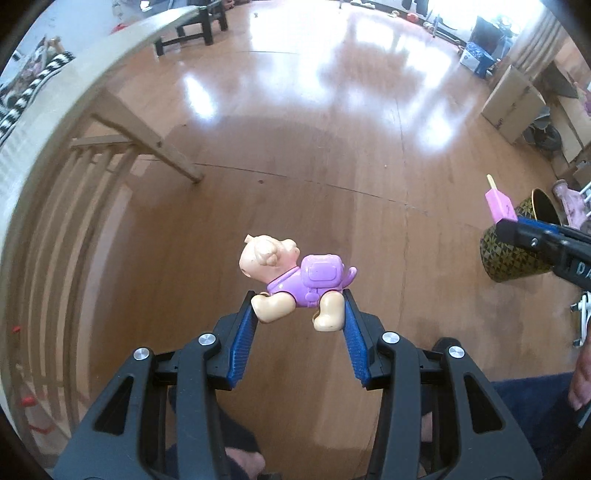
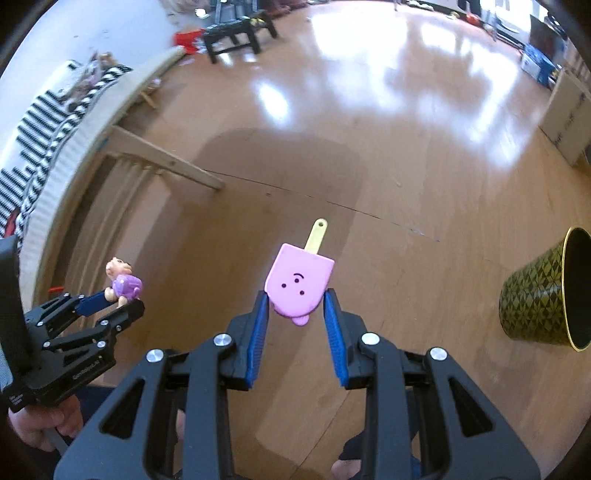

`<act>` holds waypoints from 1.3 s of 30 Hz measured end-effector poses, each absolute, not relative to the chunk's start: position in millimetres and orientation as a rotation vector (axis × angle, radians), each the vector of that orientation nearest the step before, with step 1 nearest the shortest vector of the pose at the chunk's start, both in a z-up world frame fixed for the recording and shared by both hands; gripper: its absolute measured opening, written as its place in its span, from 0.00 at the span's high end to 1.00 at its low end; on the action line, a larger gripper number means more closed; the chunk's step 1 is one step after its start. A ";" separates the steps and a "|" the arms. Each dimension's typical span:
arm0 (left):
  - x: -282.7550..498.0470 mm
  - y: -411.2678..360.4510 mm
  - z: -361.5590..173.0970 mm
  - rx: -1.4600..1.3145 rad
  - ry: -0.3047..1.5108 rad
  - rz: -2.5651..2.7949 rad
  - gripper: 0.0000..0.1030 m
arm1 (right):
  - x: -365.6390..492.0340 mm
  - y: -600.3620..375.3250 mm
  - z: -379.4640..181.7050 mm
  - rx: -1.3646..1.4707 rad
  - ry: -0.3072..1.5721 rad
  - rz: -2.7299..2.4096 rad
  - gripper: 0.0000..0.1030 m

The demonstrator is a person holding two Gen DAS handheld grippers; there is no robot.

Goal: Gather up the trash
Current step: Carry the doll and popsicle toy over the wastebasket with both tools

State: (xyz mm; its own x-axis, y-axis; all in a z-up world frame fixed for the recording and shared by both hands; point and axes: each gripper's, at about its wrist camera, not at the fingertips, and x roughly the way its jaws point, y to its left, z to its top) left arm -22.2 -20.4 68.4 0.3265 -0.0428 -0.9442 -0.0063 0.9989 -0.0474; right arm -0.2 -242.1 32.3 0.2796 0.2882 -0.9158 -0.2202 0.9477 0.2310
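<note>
High above the wooden floor, my left gripper is shut on a toy dog, cream with a purple vest and backpack, pinched at its legs between the blue pads. The same toy dog and left gripper show at the left of the right wrist view. My right gripper is shut on a pink toy popsicle with a dotted face and a yellow stick pointing away. The popsicle in the right gripper also appears at the right edge of the left wrist view. A green-gold patterned bin stands open on the floor to the right.
A light wooden bed frame with slats and striped bedding curves along the left. The bin sits behind the right gripper. A black stool and cardboard boxes stand far off. The person's feet and a dark sleeve show at the bottom.
</note>
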 end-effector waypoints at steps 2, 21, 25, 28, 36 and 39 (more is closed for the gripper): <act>-31.4 -18.1 69.8 -0.073 1.239 -0.020 0.57 | -7.5 -242.3 36.4 0.070 1.227 0.362 0.70; -10.5 -26.9 34.6 -0.109 1.257 -0.058 0.57 | 6.3 -243.1 -47.0 0.171 1.424 0.259 0.22; -7.8 -13.3 32.9 -0.152 1.274 -0.047 0.57 | 8.0 -240.9 -104.0 0.082 1.507 0.200 0.17; -7.3 -5.0 32.5 -0.195 1.290 -0.046 0.57 | 2.1 -233.9 -142.9 0.052 1.574 0.178 0.17; -4.1 12.9 29.5 -0.256 1.308 -0.030 0.57 | -17.3 -180.5 -263.0 -0.108 1.713 0.169 0.17; -2.8 22.1 26.6 -0.279 1.318 -0.027 0.57 | -32.3 -159.0 -299.1 -0.220 1.768 0.212 0.17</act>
